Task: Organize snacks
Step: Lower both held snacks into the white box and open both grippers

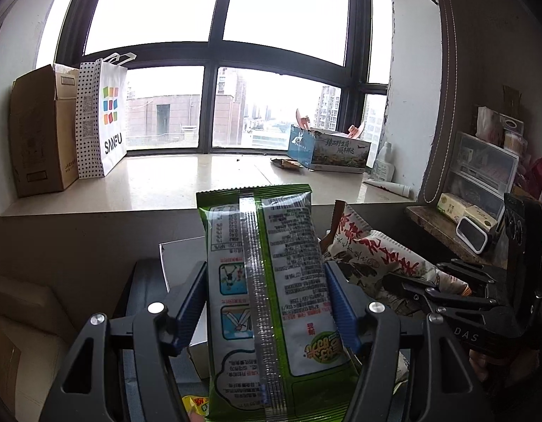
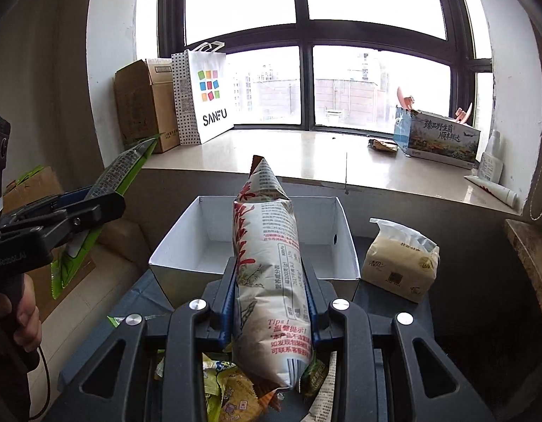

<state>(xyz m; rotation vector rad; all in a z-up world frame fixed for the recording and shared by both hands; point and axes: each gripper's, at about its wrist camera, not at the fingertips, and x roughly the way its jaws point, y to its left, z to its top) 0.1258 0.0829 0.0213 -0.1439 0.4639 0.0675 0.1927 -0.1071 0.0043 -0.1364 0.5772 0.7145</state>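
My left gripper [image 1: 265, 283] is shut on a green snack packet [image 1: 267, 274], held upright with its printed back facing the camera. It also shows in the right wrist view [image 2: 105, 190], raised at the left. My right gripper [image 2: 269, 279] is shut on a white snack packet with red lettering [image 2: 271, 267], held above the near edge of an open white box [image 2: 172, 249]. That packet also shows in the left wrist view [image 1: 380, 256], at the right. Several loose snack packets [image 2: 232, 387] lie below my right gripper.
A tissue pack [image 2: 401, 263] sits right of the white box. On the window sill [image 2: 299, 154] stand a cardboard box [image 2: 140, 105], a SANFU bag [image 2: 204, 98] and a printed carton [image 2: 440, 137]. A shelf with storage drawers [image 1: 482, 172] is at the right.
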